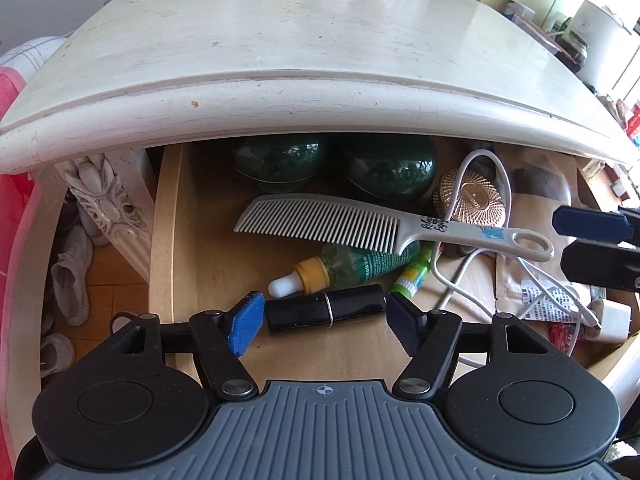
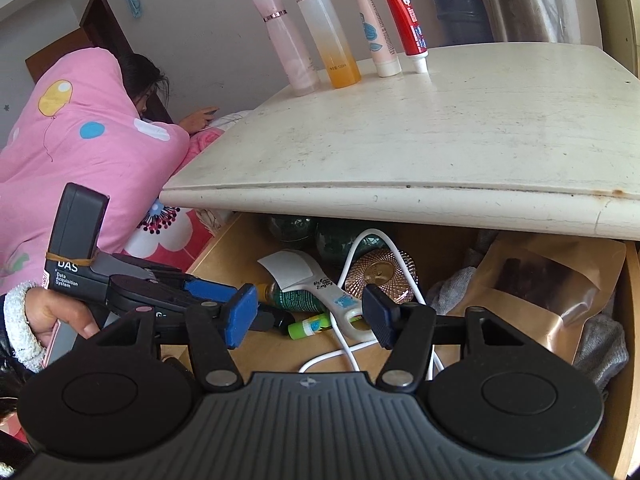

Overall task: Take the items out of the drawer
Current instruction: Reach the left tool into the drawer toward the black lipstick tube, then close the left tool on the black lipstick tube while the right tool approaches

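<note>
The wooden drawer stands pulled out under the white tabletop. My left gripper is open low over the drawer floor, and a black lipstick tube lies flat between its fingertips; I see no pad pressing on it. A grey comb rests across a dropper bottle and a green glue stick. My right gripper is open, its tips just at the comb's ring handle. It also shows at the right edge of the left wrist view, as the right gripper.
Two dark green jars sit at the drawer's back, with a gold-lidded jar, a white cable, a charger and a brown paper bag. Bottles and tubes stand on the tabletop. A person under a pink blanket sits at left.
</note>
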A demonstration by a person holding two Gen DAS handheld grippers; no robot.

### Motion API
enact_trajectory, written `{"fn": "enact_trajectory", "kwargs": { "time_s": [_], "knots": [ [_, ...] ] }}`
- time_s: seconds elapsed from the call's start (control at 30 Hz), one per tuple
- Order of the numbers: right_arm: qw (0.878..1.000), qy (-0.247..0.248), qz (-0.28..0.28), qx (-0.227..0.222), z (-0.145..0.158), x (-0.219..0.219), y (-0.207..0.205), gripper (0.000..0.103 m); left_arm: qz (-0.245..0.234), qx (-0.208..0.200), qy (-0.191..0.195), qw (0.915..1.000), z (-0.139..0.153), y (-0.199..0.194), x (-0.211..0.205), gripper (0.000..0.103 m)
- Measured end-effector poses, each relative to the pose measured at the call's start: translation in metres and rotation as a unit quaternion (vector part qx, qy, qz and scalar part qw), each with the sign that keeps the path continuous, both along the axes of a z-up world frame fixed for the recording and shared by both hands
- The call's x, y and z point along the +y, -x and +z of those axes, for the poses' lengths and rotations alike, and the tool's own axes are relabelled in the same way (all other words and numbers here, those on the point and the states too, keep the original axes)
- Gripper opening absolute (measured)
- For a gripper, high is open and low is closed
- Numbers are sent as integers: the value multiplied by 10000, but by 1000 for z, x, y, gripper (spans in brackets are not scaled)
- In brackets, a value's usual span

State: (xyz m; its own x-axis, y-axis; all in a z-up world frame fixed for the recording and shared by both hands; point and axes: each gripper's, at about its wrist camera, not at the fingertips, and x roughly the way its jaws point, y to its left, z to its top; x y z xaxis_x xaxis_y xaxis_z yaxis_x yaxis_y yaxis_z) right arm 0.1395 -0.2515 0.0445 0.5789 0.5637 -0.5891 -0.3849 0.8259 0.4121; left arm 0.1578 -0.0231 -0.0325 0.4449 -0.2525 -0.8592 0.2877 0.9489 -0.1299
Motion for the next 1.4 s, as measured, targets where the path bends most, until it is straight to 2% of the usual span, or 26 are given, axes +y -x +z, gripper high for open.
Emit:
{"fn": "enact_trajectory", "kwargs": {
  "time_s": [0.27,0.47,0.63,0.77,1.0,1.23,1.4],
  "knots": [
    [9997,-83,113,220,3,6,-10,61,-264,77,23,9996,0,7,-5,70],
    [9976,-363,215,552,1,14,-22,61,-382,107,134,9991,3,16,-5,70],
    [9974,-143,355,613,-1,22,-27,60,-487,101,174,9986,5,21,-1,70],
    [9955,151,712,602,-2,31,-32,56,-566,111,115,9983,4,22,0,70],
    [9802,844,1724,494,-7,54,-41,53,-629,112,10,9980,2,23,-1,68],
    [9601,1342,2398,526,-15,74,-50,51,-587,148,-20,9982,0,22,6,54],
    [9513,1522,2636,493,-18,82,-57,49,-593,123,-87,9981,-1,22,9,46]
  ]
}}
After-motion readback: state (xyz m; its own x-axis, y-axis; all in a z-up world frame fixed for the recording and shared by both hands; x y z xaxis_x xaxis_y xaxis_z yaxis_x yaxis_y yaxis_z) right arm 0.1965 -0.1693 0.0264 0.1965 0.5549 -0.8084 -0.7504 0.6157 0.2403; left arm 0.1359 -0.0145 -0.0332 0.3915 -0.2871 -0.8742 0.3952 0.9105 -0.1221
